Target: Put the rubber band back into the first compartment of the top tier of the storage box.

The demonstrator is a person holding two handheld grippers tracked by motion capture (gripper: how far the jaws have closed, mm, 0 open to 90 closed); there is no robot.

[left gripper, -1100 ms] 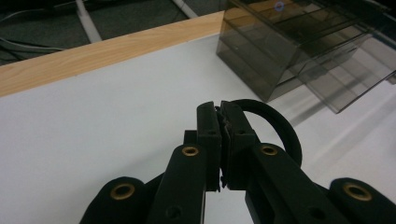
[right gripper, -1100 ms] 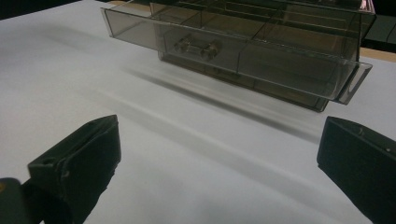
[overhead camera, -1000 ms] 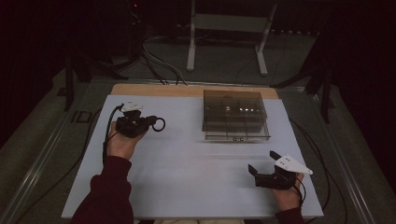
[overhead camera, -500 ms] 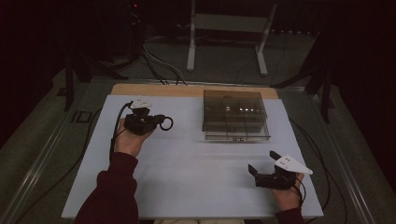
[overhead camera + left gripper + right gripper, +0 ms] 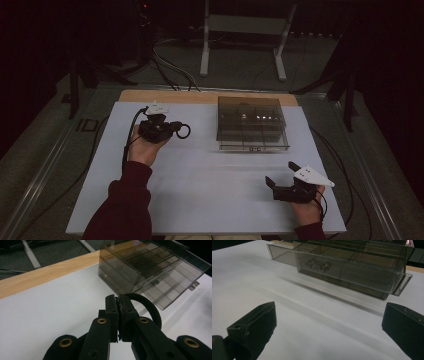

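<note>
Between the clenched jaws of the left gripper point(image 5: 172, 128) sits a black ring point(image 5: 183, 131), pinched at its rim and carried above the white table point(image 5: 200, 190), left of a smoky clear compartment box point(image 5: 251, 122); in the left gripper view the ring point(image 5: 147, 306) curves out to the right of the pads, with the box point(image 5: 150, 270) ahead. The step in hand looks like carrying the ring toward the box; the next move likely calls for lining it up over a compartment or at the drawer point(image 5: 312, 258) that stands pulled out at the front, then releasing. The right gripper point(image 5: 282, 185) rests near the table's front right corner, jaws spread wide and holding nothing; bare table lies between both hands and the box, and the wooden far edge point(image 5: 165, 96) is well apart.
</note>
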